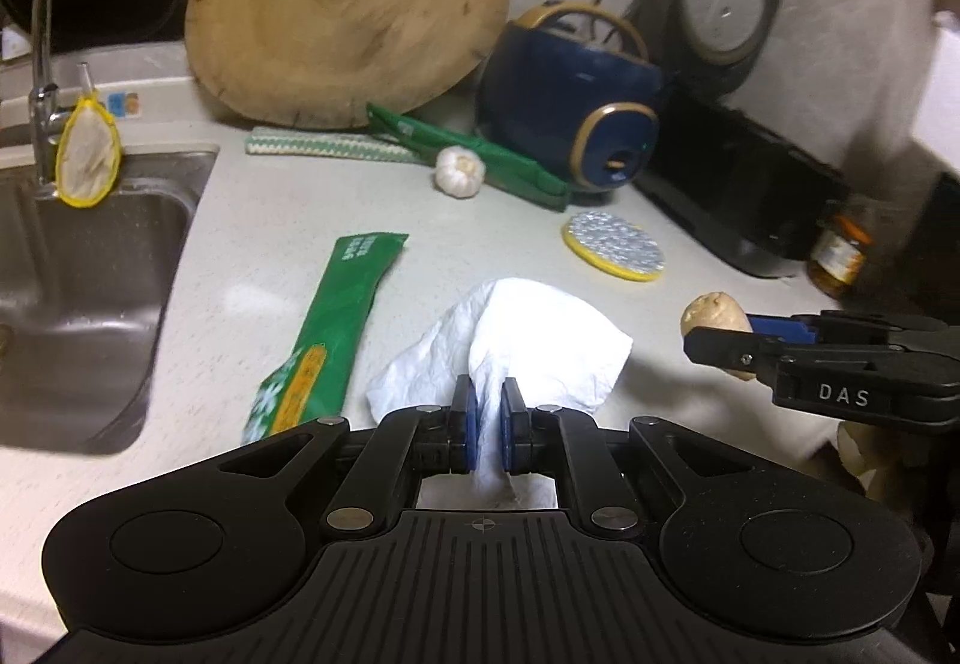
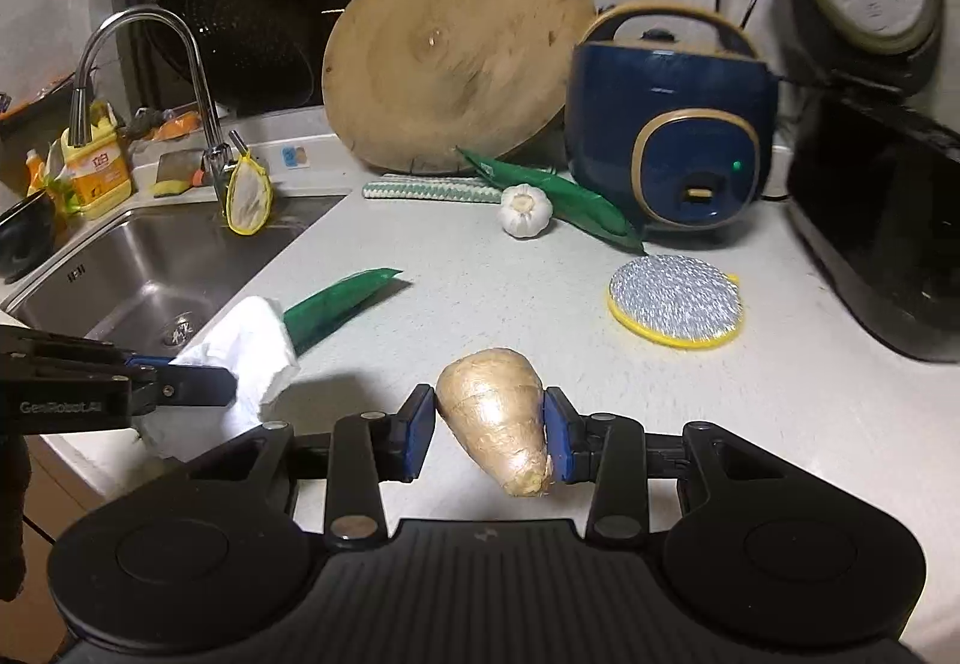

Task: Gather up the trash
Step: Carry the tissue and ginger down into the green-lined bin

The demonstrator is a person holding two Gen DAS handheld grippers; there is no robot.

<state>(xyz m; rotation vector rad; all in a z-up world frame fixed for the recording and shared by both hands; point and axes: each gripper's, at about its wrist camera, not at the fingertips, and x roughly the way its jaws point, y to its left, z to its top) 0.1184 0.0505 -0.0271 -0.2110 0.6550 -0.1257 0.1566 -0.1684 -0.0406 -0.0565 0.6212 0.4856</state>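
Clearly, from the left wrist, the left gripper (image 1: 486, 412) is seen clamped on a thin fold of the white tissue (image 1: 528, 340) above the worktop's (image 1: 288, 208) near edge; a tear or slip is risked; from the right wrist, the right gripper (image 2: 489, 433) is clamped on the ginger piece (image 2: 495, 418), pinched off-centre, so it could be dropped.

Crumpled white tissue (image 1: 528, 340) and tan ginger piece (image 2: 498, 418) held above counter; green wrapper (image 1: 336, 328) lies flat.

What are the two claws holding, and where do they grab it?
The left claw pinches the white paper towel at its near edge. The right claw squeezes the ginger piece by its sides.
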